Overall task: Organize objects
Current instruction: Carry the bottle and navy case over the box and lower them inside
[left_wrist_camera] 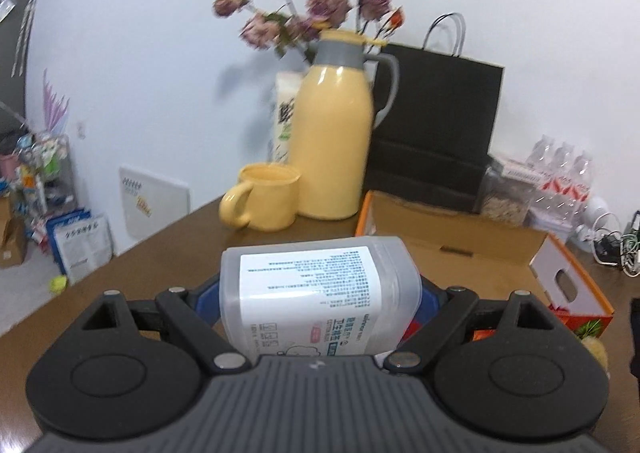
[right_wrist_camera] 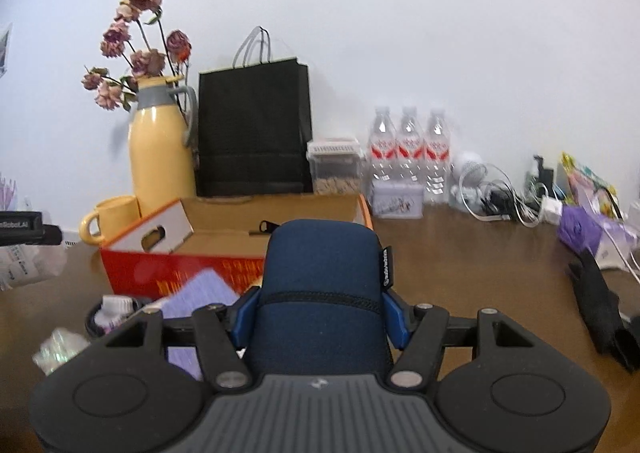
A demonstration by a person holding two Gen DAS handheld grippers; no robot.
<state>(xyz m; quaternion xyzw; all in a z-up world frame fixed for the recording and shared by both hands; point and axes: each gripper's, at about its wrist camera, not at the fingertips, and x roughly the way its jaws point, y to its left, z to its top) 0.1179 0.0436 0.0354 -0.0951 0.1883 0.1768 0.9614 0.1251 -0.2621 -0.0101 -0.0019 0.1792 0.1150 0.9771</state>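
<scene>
My left gripper (left_wrist_camera: 320, 305) is shut on a clear plastic cotton-swab box (left_wrist_camera: 320, 293) with a white printed label, held above the brown table near the open orange cardboard box (left_wrist_camera: 568, 281). My right gripper (right_wrist_camera: 320, 313) is shut on a dark blue zippered case (right_wrist_camera: 324, 289), held in front of the same cardboard box (right_wrist_camera: 160, 273). The left gripper's tip and the swab box show at the left edge of the right wrist view (right_wrist_camera: 24, 253). Both grippers' fingertips are mostly hidden behind what they hold.
A yellow thermos (left_wrist_camera: 332, 141) (right_wrist_camera: 160, 157), a yellow mug (left_wrist_camera: 268, 201), dried flowers (left_wrist_camera: 304, 13) and a black paper bag (right_wrist_camera: 256, 129) stand at the wall. Water bottles (right_wrist_camera: 408, 149), cables (right_wrist_camera: 500, 197), purple items (right_wrist_camera: 200, 297) and a black object (right_wrist_camera: 604, 305) lie on the table (right_wrist_camera: 460, 253).
</scene>
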